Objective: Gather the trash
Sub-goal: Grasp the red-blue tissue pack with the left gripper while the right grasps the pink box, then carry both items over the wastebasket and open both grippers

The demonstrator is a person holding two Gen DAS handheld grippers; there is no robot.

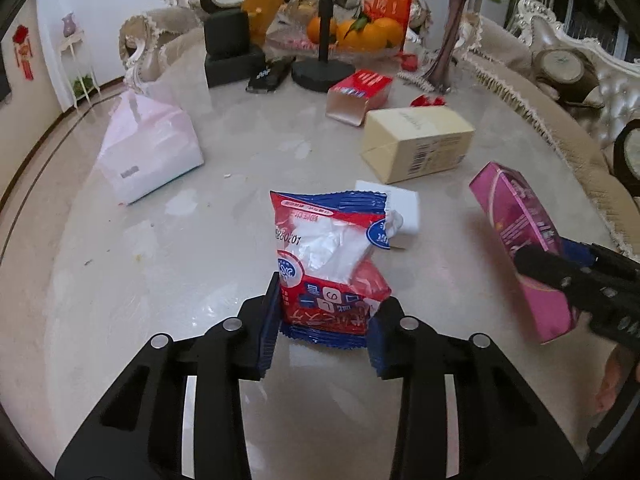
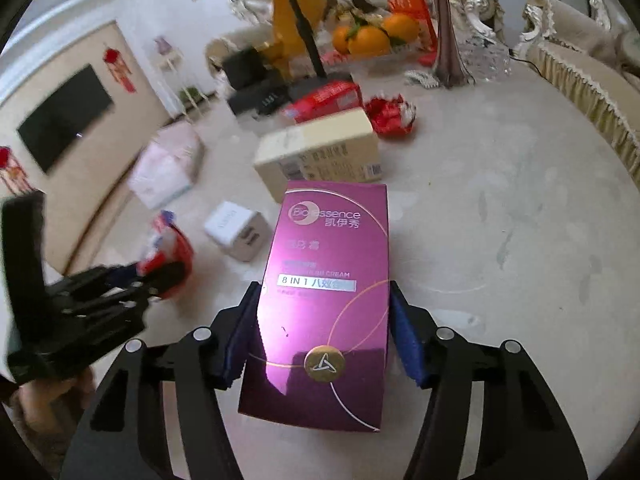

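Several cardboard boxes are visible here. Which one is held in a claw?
The purple cardboard cream box, gripped by the right claw. The beige carton, red box and small white box lie free.

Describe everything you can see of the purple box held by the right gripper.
The purple cosmetics box is a tall, glossy cardboard carton printed "Bioessence" and "8 IN 1", with thin curved lines and a gold round emblem near its lower end. It looks intact and closed. The right gripper clamps its long sides between blue-padded jaws, holding it tilted above the marble table, apart from the other boxes.
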